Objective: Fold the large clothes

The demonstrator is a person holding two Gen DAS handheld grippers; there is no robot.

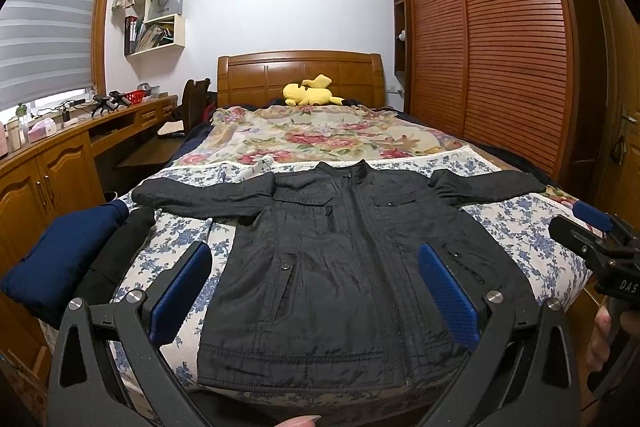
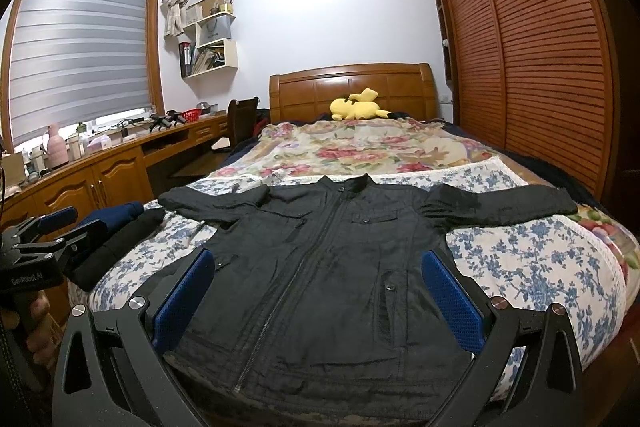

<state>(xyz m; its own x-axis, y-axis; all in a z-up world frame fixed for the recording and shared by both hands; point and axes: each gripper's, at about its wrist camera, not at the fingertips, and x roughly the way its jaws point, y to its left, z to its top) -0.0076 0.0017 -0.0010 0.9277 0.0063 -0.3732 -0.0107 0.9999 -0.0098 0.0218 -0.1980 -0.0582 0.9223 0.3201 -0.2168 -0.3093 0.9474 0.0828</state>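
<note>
Left wrist view: a black jacket point(image 1: 340, 259) lies face up and zipped on the bed point(image 1: 532, 227), hem at the near edge, collar toward the headboard.
Bed's left edge: a folded navy garment point(image 1: 60, 259) and a folded black one point(image 1: 120, 251) sit side by side, just beside the jacket's left sleeve point(image 1: 200, 193).
Left gripper point(image 1: 316, 295): fingers spread wide, holding nothing, poised above the jacket's lower half near the bed's near edge.
Jacket: both sleeves stretched straight out toward the bed's two sides, body flat, no fold made.
Right sleeve point(image 2: 516, 205): reaches almost to the bed's right edge.
Right gripper point(image 2: 316, 299): fingers spread wide and empty, hovering over the hem area; in the left wrist view it shows at the right edge.
Step in hand: by the look of it, the start of the fold, with the jacket laid out and both tools lined up.
Next move: likely each gripper must go to a sleeve or shoulder, pinch the thin cloth cleanly, and bring it across the chest without dragging the body.
</note>
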